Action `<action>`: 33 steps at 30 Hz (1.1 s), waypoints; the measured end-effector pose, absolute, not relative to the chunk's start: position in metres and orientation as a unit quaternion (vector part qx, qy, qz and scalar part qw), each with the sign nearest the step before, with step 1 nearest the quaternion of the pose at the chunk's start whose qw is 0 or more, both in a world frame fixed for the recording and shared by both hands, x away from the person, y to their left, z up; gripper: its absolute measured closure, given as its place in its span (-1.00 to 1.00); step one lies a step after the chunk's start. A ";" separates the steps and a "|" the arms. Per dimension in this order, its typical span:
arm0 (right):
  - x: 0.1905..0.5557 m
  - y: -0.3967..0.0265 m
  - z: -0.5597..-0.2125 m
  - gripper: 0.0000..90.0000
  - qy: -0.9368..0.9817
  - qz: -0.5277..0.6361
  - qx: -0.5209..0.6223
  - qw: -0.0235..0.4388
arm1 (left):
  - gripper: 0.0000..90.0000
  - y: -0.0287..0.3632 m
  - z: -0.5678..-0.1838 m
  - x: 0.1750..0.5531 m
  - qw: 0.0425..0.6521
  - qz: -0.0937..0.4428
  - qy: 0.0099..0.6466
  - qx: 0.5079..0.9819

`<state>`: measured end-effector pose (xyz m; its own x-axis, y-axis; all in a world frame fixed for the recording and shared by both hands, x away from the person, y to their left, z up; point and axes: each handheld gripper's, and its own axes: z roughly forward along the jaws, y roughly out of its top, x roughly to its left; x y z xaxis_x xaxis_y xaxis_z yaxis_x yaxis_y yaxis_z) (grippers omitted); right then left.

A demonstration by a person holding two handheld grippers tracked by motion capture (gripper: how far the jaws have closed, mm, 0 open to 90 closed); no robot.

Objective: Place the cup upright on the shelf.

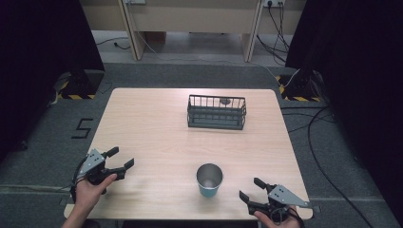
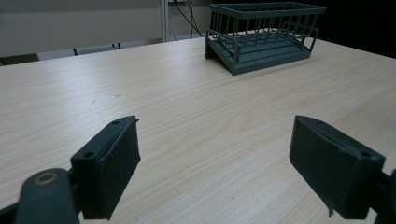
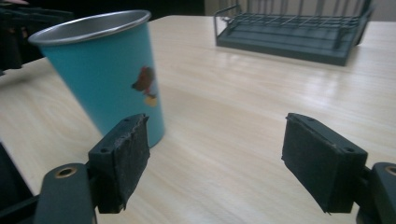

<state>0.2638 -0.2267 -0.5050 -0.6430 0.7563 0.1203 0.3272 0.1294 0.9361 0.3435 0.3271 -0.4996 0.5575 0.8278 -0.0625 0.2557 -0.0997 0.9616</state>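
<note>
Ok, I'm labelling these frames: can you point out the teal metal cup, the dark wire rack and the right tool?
Teal metal cup (image 3: pixel 105 74), right gripper view, on its painted side wall.
Dark wire rack (image 1: pixel 216 124), high view, on its front base wall.
Right tool (image 1: pixel 250 188), high view, midway between its open fingertips.

Grey carpet under black curtains and a wooden bench

High view looks down from above; both gripper views skim low, sharing the wire basket upper right.
</note>
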 end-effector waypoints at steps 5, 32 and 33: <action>0.266 -0.213 -0.504 -0.53 0.726 0.563 0.354 0.176 | -0.66 0.324 -0.500 0.343 0.551 0.257 0.384 0.695; 0.278 -0.153 -0.493 -0.65 0.747 0.572 0.297 0.164 | -0.66 0.321 -0.502 0.345 0.552 0.251 0.380 0.699; 0.279 -0.151 -0.494 -0.65 0.749 0.571 0.296 0.163 | -0.66 0.321 -0.502 0.345 0.552 0.251 0.380 0.699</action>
<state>0.2792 -0.1511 -0.4938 -0.7723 0.6282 0.0941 0.2571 0.1737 0.9506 0.3446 0.3213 -0.5017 0.5854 0.8078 -0.0682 0.2538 -0.1028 0.9618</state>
